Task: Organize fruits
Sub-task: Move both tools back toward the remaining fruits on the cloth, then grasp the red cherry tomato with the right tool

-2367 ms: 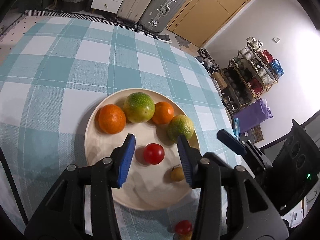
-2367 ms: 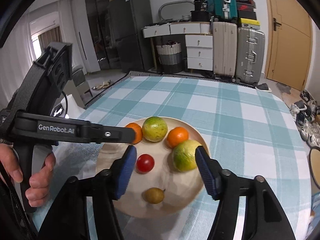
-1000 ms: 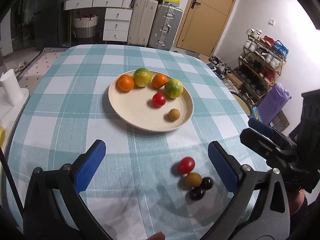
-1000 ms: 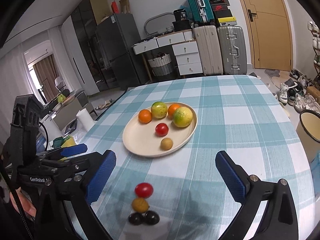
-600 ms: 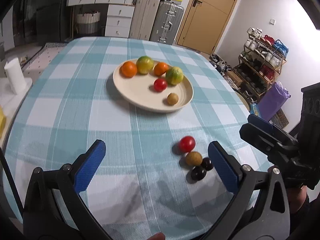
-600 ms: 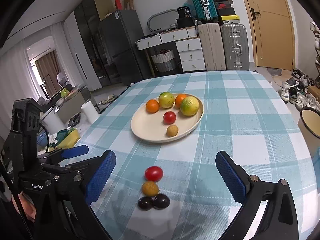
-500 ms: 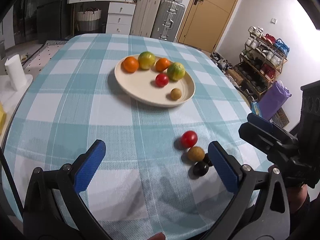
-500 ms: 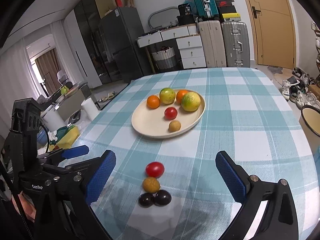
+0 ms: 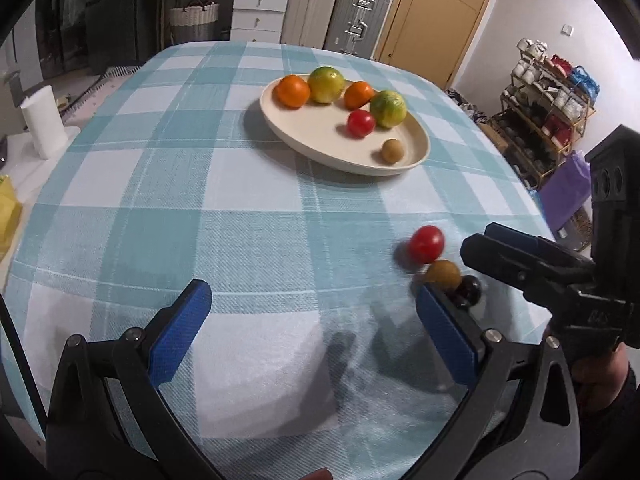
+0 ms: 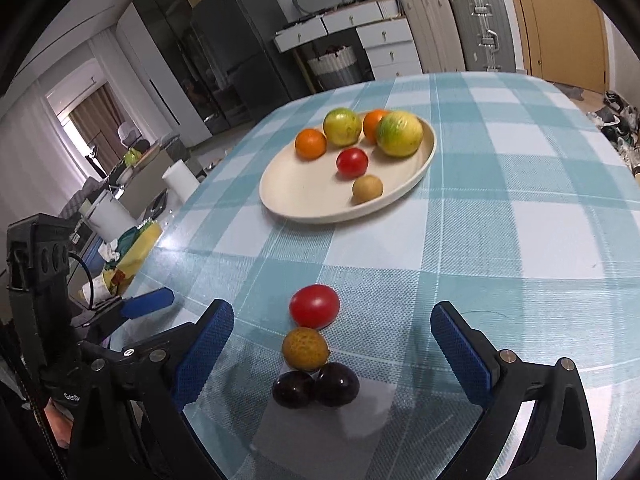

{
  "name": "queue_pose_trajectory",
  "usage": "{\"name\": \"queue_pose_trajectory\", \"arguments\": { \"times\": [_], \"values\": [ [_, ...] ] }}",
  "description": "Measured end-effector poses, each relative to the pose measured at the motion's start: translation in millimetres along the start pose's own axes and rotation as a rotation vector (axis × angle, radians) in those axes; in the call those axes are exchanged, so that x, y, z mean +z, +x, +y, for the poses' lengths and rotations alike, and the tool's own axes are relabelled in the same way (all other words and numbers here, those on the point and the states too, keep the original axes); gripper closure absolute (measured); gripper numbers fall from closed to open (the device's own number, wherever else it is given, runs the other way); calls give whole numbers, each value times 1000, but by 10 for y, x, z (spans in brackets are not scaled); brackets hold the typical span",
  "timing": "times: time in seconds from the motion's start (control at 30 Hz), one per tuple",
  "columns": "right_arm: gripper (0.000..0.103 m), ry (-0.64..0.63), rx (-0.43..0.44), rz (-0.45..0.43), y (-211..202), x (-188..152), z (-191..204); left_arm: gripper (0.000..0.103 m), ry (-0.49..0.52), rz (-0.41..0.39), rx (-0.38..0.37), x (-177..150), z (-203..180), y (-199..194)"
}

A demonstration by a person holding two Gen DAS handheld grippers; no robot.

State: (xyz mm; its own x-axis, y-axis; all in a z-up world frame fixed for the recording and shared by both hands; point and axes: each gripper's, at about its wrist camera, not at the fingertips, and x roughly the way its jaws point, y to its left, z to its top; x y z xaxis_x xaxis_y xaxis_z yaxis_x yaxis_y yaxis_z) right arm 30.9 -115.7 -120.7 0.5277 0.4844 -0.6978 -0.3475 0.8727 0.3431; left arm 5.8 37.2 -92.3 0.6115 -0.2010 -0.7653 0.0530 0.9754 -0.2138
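A cream plate (image 10: 304,196) (image 9: 320,148) on the checked tablecloth holds two oranges, two green-yellow citrus fruits, a red tomato (image 10: 352,162) and a small brown fruit (image 10: 367,189). Closer to me, loose on the cloth, lie a red tomato (image 10: 315,306) (image 9: 426,244), a yellow-brown fruit (image 10: 305,348) (image 9: 442,274) and two dark plums (image 10: 316,388) (image 9: 469,288). My right gripper (image 10: 332,352) is open, its fingers on either side of this loose cluster. My left gripper (image 9: 316,328) is open over bare cloth, left of the cluster, with nothing between its fingers.
A paper towel roll (image 9: 43,122) and a yellow object stand on a side surface left of the table. Suitcases (image 9: 356,20), drawers and a door lie beyond the far edge. A shoe rack (image 9: 548,120) stands to the right.
Both grippers have pulled back from the plate and opened wide. Over the last half second they dropped lower toward the near cloth, and the right one now frames the loose fruit.
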Motion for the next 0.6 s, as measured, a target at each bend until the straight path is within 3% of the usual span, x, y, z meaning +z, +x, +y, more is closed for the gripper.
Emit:
{"name": "queue_pose_trajectory", "arguments": {
  "times": [0.2,0.37,0.43,0.5,0.53,0.6],
  "values": [
    [7,-6,15,17,133,41,13,1,-10,11,-3,10,45,78],
    [25,-39,17,35,217,37,92,1,-4,-16,37,13,75,61],
    [28,-54,17,48,260,35,128,1,-9,-18,38,21,96,56],
    [41,-68,17,62,299,32,160,1,-11,-16,42,26,114,64],
    [52,-77,32,76,323,31,179,1,-14,-14,43,25,118,65],
    [55,-90,29,97,367,19,208,1,-16,-11,42,16,122,68]
  ]
}}
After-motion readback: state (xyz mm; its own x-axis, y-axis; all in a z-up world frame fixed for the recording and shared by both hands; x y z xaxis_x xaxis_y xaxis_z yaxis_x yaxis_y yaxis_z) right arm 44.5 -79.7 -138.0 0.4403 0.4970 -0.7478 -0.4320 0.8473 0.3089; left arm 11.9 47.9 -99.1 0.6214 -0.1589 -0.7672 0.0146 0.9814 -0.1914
